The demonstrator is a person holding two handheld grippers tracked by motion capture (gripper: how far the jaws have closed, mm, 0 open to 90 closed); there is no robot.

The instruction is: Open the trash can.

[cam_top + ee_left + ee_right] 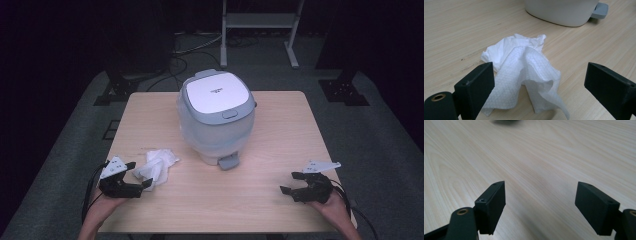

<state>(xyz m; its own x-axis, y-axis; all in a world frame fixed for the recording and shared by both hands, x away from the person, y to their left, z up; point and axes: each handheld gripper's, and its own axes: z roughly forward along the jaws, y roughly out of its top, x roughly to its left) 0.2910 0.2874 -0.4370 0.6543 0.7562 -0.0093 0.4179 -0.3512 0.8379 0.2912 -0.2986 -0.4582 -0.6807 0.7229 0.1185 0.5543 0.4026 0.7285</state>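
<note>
A white and grey rice cooker stands at the middle of the wooden table, lid down, with a grey tab at its base. A crumpled white paper towel lies left of it. My left gripper rests at the table's front left, open, its jaws pointing at the towel. In the left gripper view the towel lies between and just beyond the wide-apart jaws, which do not press on it. My right gripper sits at the front right, open, over bare wood.
Grey carpet surrounds the table. A metal stand and cables lie on the floor beyond the far edge. Dark frame feet stand at the back right. The cooker's base shows at the top of the left gripper view.
</note>
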